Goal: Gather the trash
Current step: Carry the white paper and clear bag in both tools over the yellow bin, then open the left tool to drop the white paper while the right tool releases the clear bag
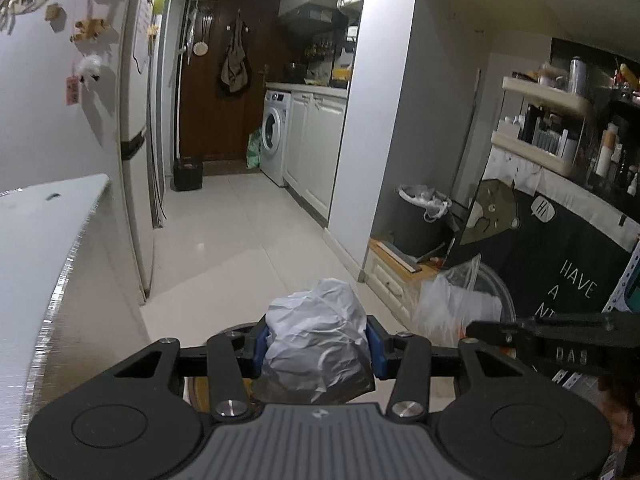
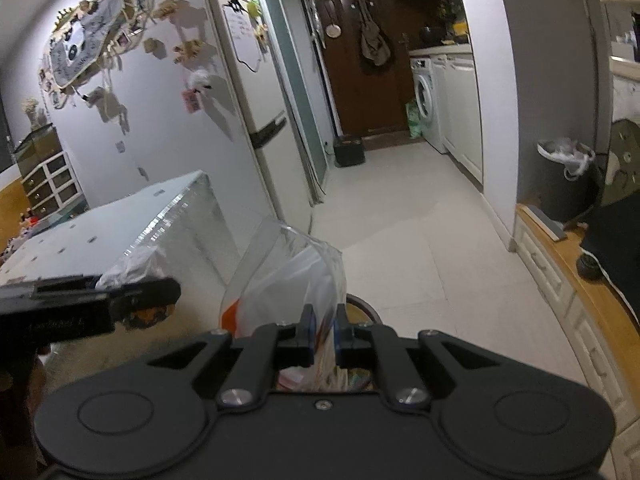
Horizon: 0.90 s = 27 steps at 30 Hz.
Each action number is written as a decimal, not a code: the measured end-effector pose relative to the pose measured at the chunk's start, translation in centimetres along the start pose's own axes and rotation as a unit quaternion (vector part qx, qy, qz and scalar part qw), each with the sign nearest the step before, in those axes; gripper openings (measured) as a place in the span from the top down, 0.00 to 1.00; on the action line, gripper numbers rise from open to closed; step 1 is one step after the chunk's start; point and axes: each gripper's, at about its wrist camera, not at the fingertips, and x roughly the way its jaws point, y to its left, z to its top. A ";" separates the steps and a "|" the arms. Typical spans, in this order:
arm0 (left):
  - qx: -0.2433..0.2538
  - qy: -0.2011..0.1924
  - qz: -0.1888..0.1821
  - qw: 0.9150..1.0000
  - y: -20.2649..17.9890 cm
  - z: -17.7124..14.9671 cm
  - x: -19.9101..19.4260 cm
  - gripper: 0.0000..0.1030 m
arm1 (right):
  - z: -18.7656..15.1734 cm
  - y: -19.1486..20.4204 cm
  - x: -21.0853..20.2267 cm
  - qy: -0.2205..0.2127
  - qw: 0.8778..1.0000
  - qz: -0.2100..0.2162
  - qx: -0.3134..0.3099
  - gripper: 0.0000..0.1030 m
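Observation:
My left gripper [image 1: 318,346] is shut on a crumpled white-grey wrapper [image 1: 318,336], held between its blue pads above a round dark bin rim [image 1: 236,328]. My right gripper [image 2: 325,330] is shut on the edge of a clear plastic bag [image 2: 292,276] with an orange patch, held up over the same round bin [image 2: 362,306]. The bag also shows in the left wrist view [image 1: 452,304], at the right beside the right gripper's body. The left gripper's body and the wrapper [image 2: 128,266] show at the left of the right wrist view.
A white-topped cabinet [image 2: 120,216] stands at the left against the fridge [image 2: 256,92]. A dark lined trash can [image 1: 424,216] stands on a wooden ledge [image 2: 560,248] at the right. The tiled floor [image 1: 240,224] runs ahead to a washing machine [image 1: 276,136] and a brown door [image 1: 224,80].

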 end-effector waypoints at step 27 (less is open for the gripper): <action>-0.133 0.150 0.066 0.977 10.3 -6.5 20.4 0.53 | -2.0 -0.9 23.3 0.175 0.984 -0.011 0.035 0.90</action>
